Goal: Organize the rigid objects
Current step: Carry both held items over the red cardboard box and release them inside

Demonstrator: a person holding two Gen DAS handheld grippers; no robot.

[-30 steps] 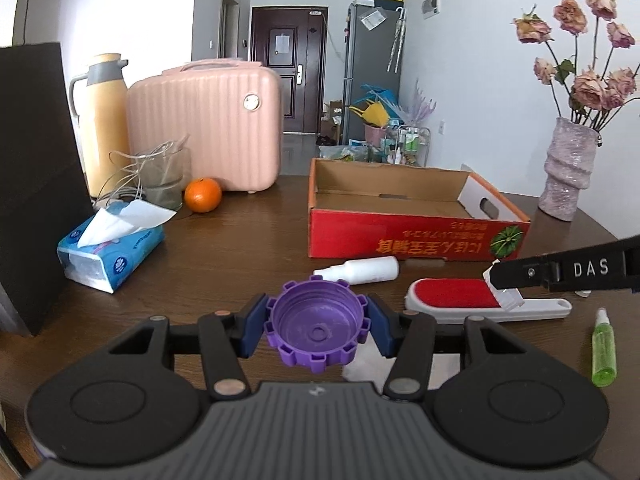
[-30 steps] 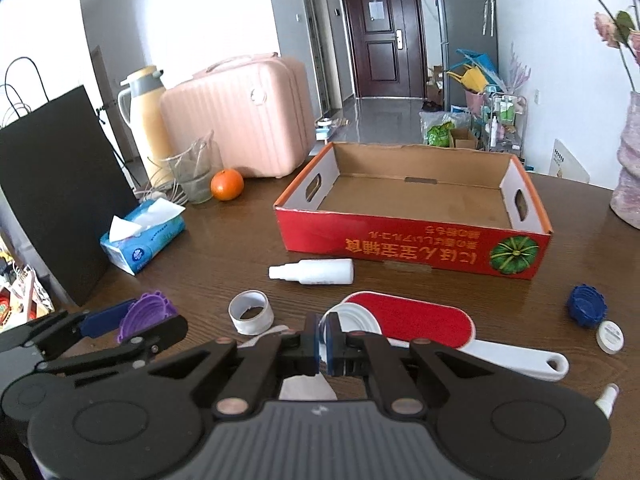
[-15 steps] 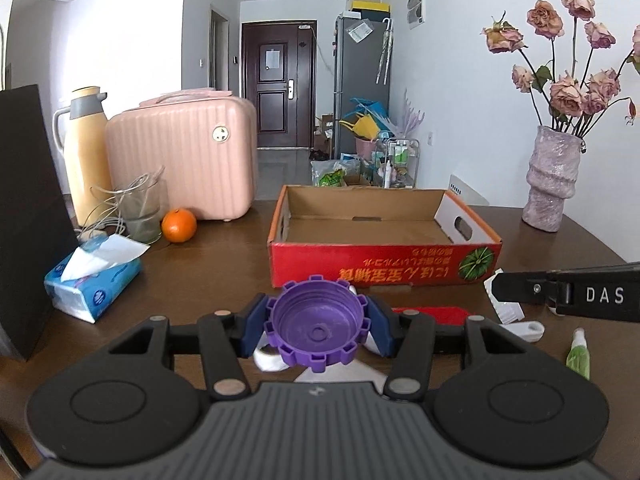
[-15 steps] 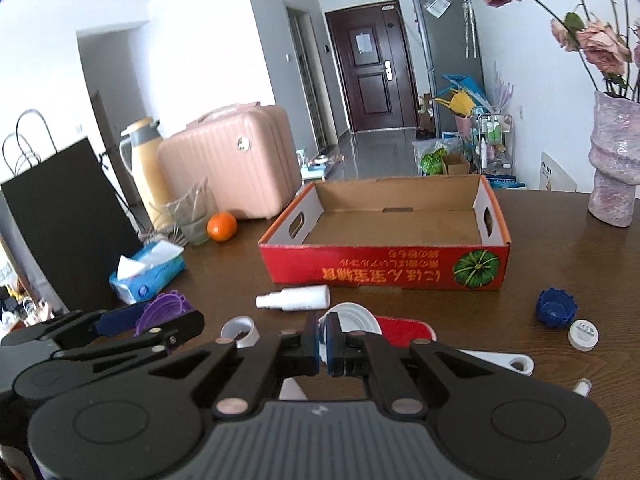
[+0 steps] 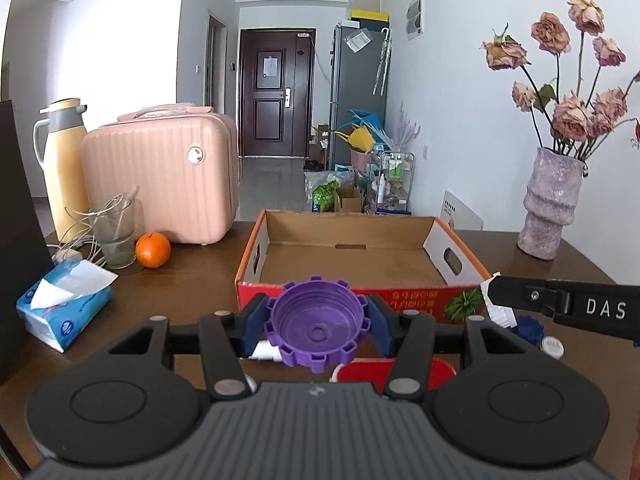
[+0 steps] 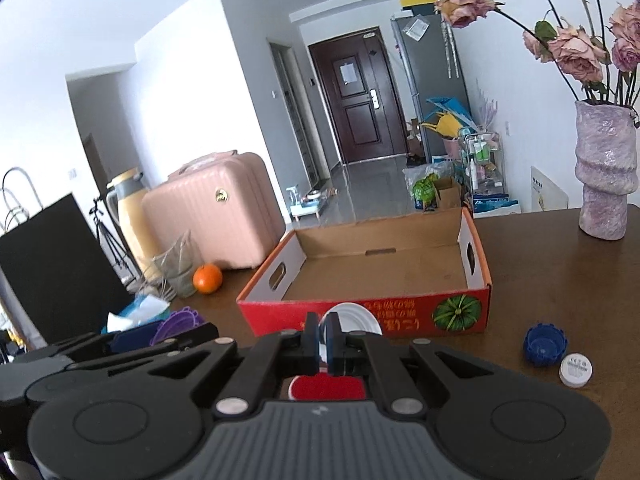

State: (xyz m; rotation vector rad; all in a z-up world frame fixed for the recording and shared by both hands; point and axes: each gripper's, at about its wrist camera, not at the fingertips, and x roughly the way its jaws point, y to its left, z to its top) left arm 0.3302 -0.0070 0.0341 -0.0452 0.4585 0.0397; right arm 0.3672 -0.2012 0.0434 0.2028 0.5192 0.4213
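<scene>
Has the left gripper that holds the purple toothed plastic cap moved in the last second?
Yes. The left gripper with the purple toothed plastic cap has risen and advanced toward the red cardboard box.

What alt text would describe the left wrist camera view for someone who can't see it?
The left tool grips a purple notched plastic cap just in front of an open, empty red cardboard box on a dark wooden table. Left of the box sit an orange, a blue tissue pack and a pink suitcase.
</scene>
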